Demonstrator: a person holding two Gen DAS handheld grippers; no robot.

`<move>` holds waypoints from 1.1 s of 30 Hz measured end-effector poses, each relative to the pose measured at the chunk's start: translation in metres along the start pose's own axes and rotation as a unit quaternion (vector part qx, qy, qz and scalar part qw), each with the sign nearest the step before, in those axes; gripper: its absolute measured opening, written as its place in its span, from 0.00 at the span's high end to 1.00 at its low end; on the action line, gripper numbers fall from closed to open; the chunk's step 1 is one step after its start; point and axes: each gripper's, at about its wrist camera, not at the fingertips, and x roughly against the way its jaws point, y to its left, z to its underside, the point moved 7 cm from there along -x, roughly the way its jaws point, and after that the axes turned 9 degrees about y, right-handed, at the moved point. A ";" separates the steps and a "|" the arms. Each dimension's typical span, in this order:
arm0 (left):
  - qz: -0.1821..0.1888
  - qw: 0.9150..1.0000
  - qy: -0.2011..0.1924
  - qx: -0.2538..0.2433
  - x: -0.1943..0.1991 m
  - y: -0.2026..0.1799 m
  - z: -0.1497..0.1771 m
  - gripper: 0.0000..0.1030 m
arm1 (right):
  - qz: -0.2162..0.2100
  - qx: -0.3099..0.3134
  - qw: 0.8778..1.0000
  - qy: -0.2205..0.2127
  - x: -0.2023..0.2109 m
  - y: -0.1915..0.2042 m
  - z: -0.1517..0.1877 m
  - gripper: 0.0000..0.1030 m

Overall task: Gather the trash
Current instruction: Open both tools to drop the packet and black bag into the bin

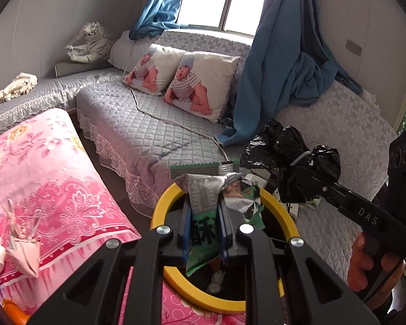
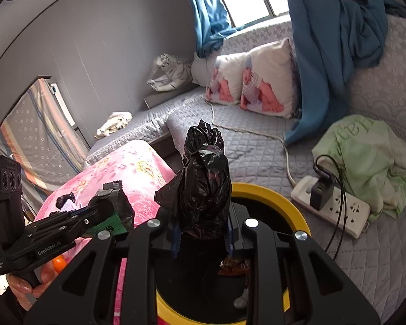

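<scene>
We have both pieces of trash over the yellow-rimmed bin [image 1: 280,211], which sits directly beneath both claws. The left gripper [image 1: 204,226] is clamped on a green snack wrapper [image 1: 203,216]; the right gripper [image 2: 203,237] pinches a knotted black bag [image 2: 203,187]. Next, each claw should part its jaws and drop its load. Only the right view shows the power strip [image 2: 335,208] beyond the bin; what lies in the bin looks like wrappers, though it is dim.
</scene>
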 end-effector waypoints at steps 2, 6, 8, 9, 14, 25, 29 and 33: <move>0.003 1.000 0.008 0.002 -0.008 0.000 0.001 0.85 | 0.005 -0.004 1.000 0.005 -0.004 -0.004 0.002 0.77; 0.007 1.000 0.021 0.001 -0.022 0.000 0.003 0.84 | 0.008 -0.011 1.000 0.014 -0.011 -0.014 0.004 0.77; 0.007 1.000 0.024 -0.001 -0.025 0.000 0.005 0.83 | 0.013 -0.010 1.000 0.017 -0.013 -0.016 0.006 0.76; 0.007 1.000 0.024 -0.003 -0.026 -0.002 0.004 0.82 | 0.013 -0.010 1.000 0.017 -0.014 -0.016 0.007 0.74; 0.008 1.000 0.024 0.004 -0.028 -0.004 0.004 0.68 | 0.017 -0.016 1.000 0.020 -0.016 -0.020 0.008 0.71; 0.004 0.999 0.003 0.040 -0.011 0.015 -0.003 0.47 | 0.022 -0.040 0.999 0.013 -0.013 -0.031 0.005 0.56; 0.002 0.999 -0.006 0.045 0.000 0.020 -0.004 0.47 | 0.021 -0.037 0.999 0.008 -0.008 -0.026 0.003 0.56; -0.008 0.998 -0.022 0.053 0.020 0.033 -0.006 0.47 | 0.015 -0.027 1.000 0.003 -0.004 -0.018 0.002 0.55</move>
